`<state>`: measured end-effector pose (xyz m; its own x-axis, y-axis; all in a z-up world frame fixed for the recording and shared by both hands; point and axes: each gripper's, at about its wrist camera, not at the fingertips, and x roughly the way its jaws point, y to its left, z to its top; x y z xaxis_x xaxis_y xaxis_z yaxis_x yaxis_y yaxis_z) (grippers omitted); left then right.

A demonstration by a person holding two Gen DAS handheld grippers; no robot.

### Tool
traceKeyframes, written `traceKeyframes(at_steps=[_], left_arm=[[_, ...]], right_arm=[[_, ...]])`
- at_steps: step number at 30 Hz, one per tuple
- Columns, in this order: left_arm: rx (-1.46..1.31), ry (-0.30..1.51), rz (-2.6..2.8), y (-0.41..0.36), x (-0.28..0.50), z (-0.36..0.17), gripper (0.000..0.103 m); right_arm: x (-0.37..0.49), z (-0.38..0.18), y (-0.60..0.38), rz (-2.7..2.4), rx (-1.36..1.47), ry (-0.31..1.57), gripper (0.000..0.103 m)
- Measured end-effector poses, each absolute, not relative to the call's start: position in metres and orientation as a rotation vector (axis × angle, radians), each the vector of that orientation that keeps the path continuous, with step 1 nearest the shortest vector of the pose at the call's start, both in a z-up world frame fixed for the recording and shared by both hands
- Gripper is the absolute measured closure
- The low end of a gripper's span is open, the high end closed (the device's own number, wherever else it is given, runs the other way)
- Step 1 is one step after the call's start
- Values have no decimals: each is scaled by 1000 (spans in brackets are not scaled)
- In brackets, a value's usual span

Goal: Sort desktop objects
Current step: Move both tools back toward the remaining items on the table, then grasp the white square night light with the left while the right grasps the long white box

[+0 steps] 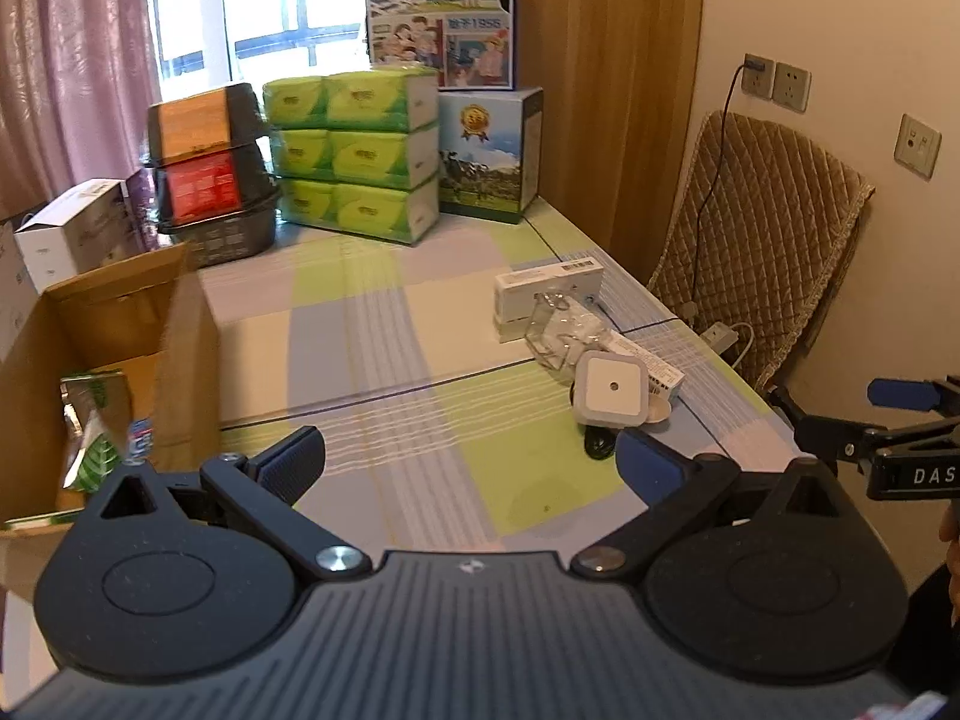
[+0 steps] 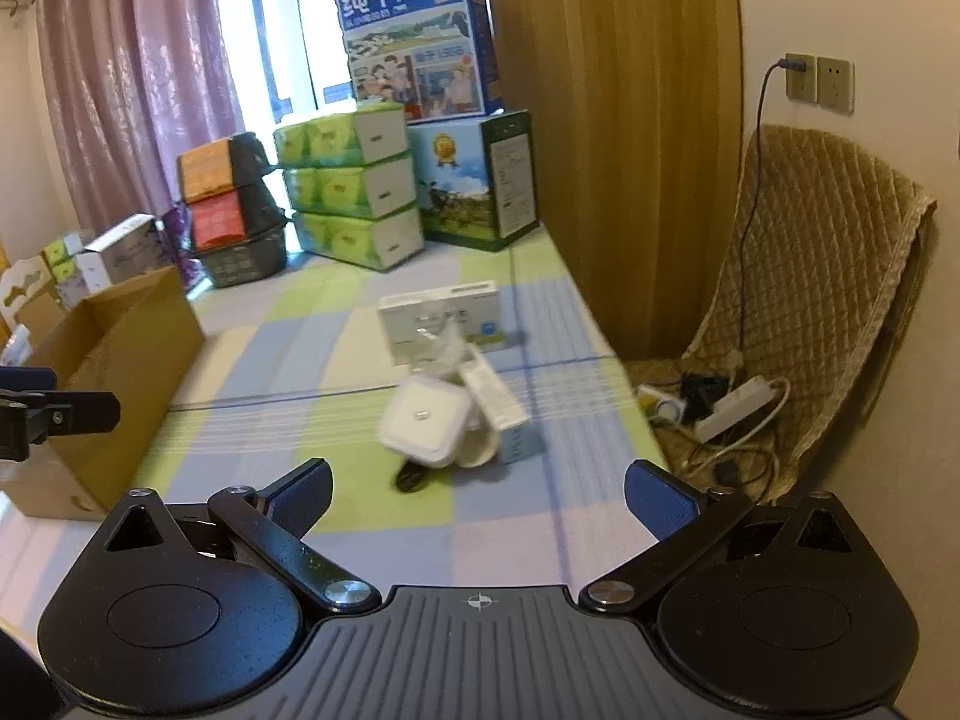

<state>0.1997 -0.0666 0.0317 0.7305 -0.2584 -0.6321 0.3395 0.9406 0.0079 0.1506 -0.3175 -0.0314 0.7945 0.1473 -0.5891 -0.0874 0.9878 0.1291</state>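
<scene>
A small pile of desktop items lies on the checked tablecloth: a white square night light point(image 1: 612, 387) point(image 2: 425, 417), a clear plastic case point(image 1: 561, 327), a white flat box point(image 1: 547, 288) point(image 2: 444, 318), a slim white box point(image 1: 654, 369) point(image 2: 501, 411) and a black cable end point(image 1: 600, 444) point(image 2: 414, 477). An open cardboard box point(image 1: 120, 360) point(image 2: 120, 348) at the left holds green and silver packets point(image 1: 90, 432). My left gripper point(image 1: 471, 465) hovers open and empty, between the carton and the pile. My right gripper point(image 2: 477, 498) is open and empty just short of the pile.
Green tissue packs point(image 1: 354, 156), milk cartons point(image 1: 486, 156), a dark basket with red and orange boxes point(image 1: 210, 180) and white boxes point(image 1: 78, 234) line the table's far side. To the right stand a padded chair point(image 2: 810, 276) with a power strip point(image 2: 732, 408) and wall sockets point(image 2: 819, 84).
</scene>
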Motion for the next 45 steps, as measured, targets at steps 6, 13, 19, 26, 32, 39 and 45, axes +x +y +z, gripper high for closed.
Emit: traceKeyframes(at_steps=[6,13,19,26,32,39,45], left_arm=[[152,692,-353,-99,223,5,2],[178,719,-400,-132,251,-31,5],[167,723,-426,-145,271,-58,10],[124,725,-460,-156,292,-72,16],[151,717,-510,-170,300,-79,20],[194,707,-555,-189,309,-89,24],[225,714,-575,-199,316,-99,28]], right_arm=[[187,-53,-337,96,44,638,2],[230,-80,-354,105,60,651,10],[251,-101,-360,154,99,683,28],[270,-110,-353,211,70,689,38],[279,-116,-354,194,63,706,46],[283,-118,-361,172,83,723,47],[285,-118,-360,173,85,719,47]])
